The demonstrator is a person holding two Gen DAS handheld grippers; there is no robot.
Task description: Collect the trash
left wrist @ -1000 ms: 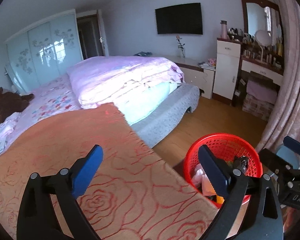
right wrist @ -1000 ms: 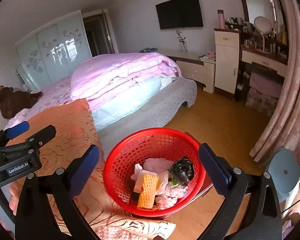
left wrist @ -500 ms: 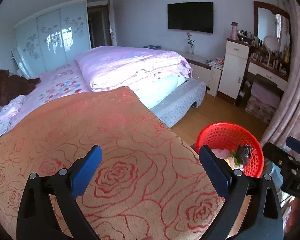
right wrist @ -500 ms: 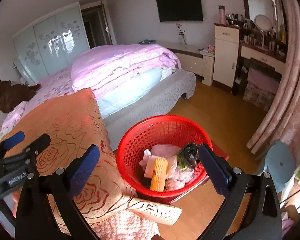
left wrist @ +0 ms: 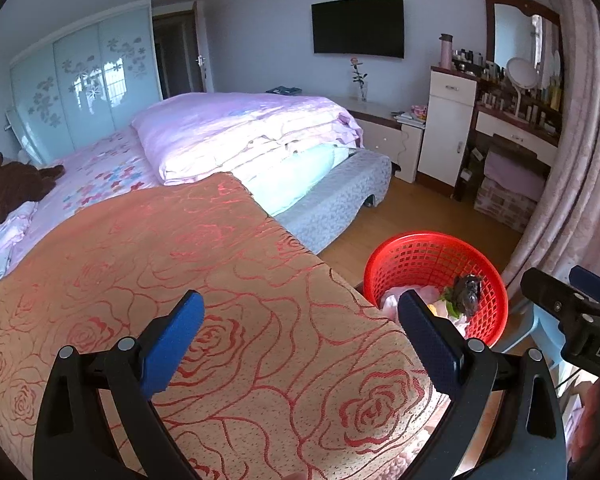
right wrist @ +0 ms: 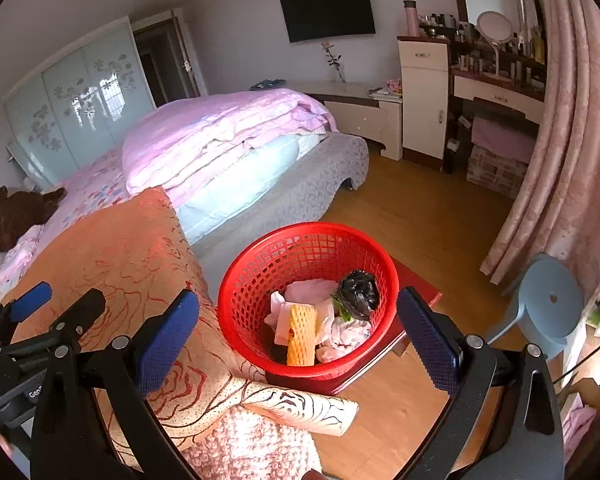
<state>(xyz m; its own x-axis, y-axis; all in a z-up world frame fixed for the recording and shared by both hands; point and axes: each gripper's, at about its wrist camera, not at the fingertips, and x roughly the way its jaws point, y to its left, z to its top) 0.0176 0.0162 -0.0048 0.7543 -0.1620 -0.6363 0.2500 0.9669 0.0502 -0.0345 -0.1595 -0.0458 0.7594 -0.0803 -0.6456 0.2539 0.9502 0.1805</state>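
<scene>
Left tool [left wrist: 300, 332]: jaws wide apart, empty, over the rose blanket [left wrist: 220, 280]; over the last second its view has swung up across the bed [left wrist: 240, 128].
Right tool [right wrist: 298, 328]: spread open, holding nothing, above the basket [right wrist: 240, 300].
Trash: pink tissue, a black bag [right wrist: 359, 294] and a yellow foam sleeve [right wrist: 301, 334] lie in the red basket, beside the bed.
Change: the basket has slid from the left view's centre to its right edge; judged, both tools are freed to seek more litter.
Surface: blanket bare of visible trash.
Room: wood floor [right wrist: 420, 216], wall TV [left wrist: 358, 26], dresser [left wrist: 516, 128], curtain [right wrist: 568, 160], blue stool [right wrist: 548, 304].
</scene>
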